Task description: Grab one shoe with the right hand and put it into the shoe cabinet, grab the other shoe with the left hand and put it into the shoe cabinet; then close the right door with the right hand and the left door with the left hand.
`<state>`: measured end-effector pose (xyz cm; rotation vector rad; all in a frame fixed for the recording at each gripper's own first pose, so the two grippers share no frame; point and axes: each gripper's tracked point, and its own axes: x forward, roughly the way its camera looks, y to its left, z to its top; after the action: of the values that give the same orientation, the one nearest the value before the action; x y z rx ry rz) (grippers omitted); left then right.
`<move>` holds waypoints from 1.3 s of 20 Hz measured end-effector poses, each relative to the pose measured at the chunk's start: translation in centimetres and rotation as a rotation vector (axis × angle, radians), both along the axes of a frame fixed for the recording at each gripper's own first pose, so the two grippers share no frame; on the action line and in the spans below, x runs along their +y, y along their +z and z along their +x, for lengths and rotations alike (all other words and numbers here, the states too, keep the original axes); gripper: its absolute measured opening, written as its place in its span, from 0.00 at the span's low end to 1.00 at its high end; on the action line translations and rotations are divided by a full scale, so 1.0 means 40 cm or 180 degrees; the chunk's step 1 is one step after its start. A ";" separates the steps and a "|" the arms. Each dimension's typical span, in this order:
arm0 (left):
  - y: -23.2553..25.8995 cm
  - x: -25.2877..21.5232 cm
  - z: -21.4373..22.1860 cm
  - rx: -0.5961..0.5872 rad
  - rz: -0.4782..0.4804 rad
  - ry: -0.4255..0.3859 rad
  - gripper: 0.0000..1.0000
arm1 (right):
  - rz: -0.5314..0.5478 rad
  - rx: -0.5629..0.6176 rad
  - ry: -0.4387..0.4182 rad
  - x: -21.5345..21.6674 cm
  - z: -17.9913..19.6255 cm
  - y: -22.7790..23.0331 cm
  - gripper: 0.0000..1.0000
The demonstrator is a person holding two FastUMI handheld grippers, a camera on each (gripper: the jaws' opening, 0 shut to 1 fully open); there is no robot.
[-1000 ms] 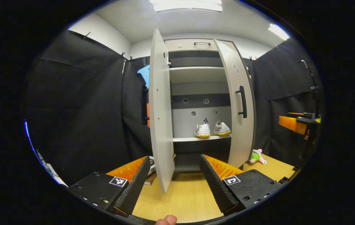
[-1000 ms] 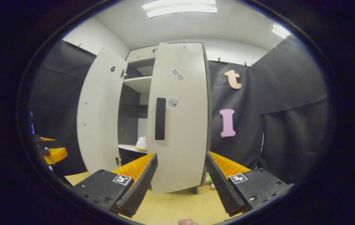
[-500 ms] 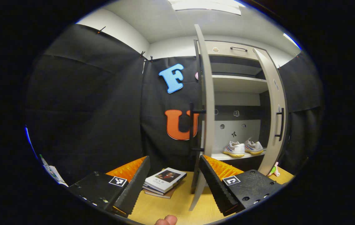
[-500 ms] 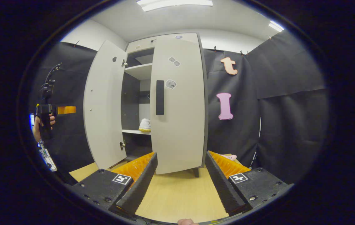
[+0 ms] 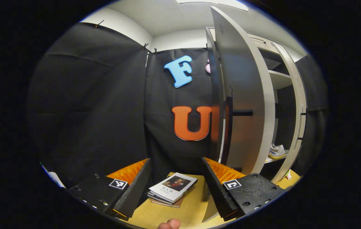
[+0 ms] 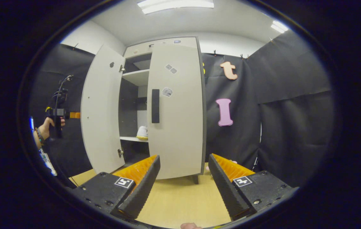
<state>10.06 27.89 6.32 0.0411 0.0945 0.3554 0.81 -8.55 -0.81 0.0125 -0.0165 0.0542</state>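
The grey shoe cabinet has its left door (image 6: 99,108) wide open and its right door (image 6: 177,111) ajar, black handle (image 6: 155,106) facing me. One white shoe (image 6: 142,132) with a yellow sole shows on the shelf through the gap, and again past the left door's edge as the shoe (image 5: 276,151). My left gripper (image 5: 176,163) is open and empty, facing the outer side of the left door (image 5: 247,105) beside its black handle (image 5: 229,127). In the right gripper view, a hand (image 6: 45,128) holds the left gripper (image 6: 74,115) left of that door. My right gripper (image 6: 183,159) is open and empty, a little back from the right door.
A stack of books (image 5: 172,188) lies on the wooden floor (image 6: 180,203) in front of the left gripper, close to the cabinet's left side. A small toy (image 5: 289,174) lies by the cabinet's right foot. Black cloth walls close in on both sides.
The left gripper has swung left round the open left door, from facing the shelf to facing the door's outer side. The right gripper has drawn back from the right door.
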 end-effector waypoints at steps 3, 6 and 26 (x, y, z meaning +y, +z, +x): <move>-0.007 -0.017 0.007 -0.0017 -0.0056 -0.0101 0.92 | 0.0047 0.0042 -0.0026 -0.006 0.007 -0.013 0.99; -0.001 -0.051 0.009 -0.0033 -0.0024 -0.0179 0.92 | 0.0091 0.0058 0.0001 0.006 0.012 -0.016 0.94; -0.029 -0.436 0.140 -0.0192 -0.0212 -0.0758 0.94 | 0.0145 0.0064 -0.0327 -0.142 -0.031 -0.041 0.99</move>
<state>15.66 10.44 5.16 -0.0244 0.0410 0.1153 -0.43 -14.24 -2.45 0.0577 0.0018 -0.0490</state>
